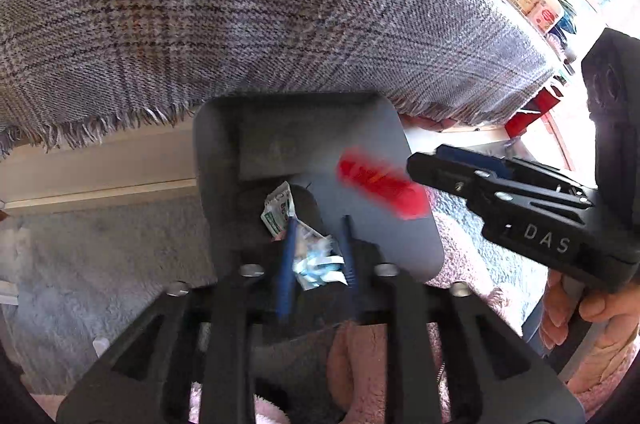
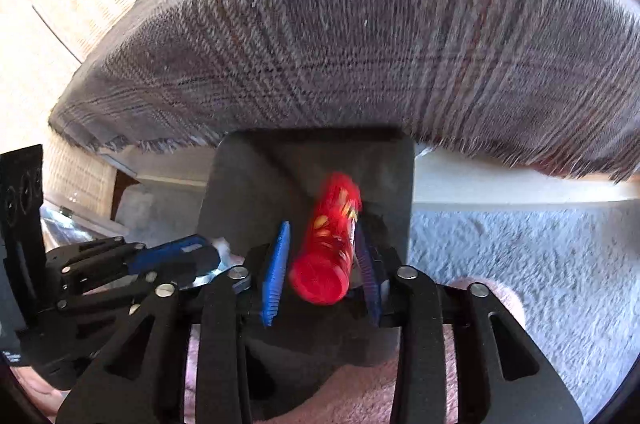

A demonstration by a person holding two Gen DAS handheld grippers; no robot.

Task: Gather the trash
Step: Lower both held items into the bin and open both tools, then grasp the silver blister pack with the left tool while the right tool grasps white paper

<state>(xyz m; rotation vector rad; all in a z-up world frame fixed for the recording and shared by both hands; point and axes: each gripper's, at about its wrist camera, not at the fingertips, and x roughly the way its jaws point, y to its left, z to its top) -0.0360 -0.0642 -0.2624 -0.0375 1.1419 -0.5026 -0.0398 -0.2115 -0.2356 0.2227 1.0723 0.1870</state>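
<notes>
Your left claw (image 1: 316, 252) is matte black with ribbed blue fingers (image 1: 286, 264) and silver screws behind them. Your right claw (image 2: 320, 264) matches, with white "DAS" lettering on its side; behind it, your bare-skinned right hand (image 1: 592, 316).
</notes>
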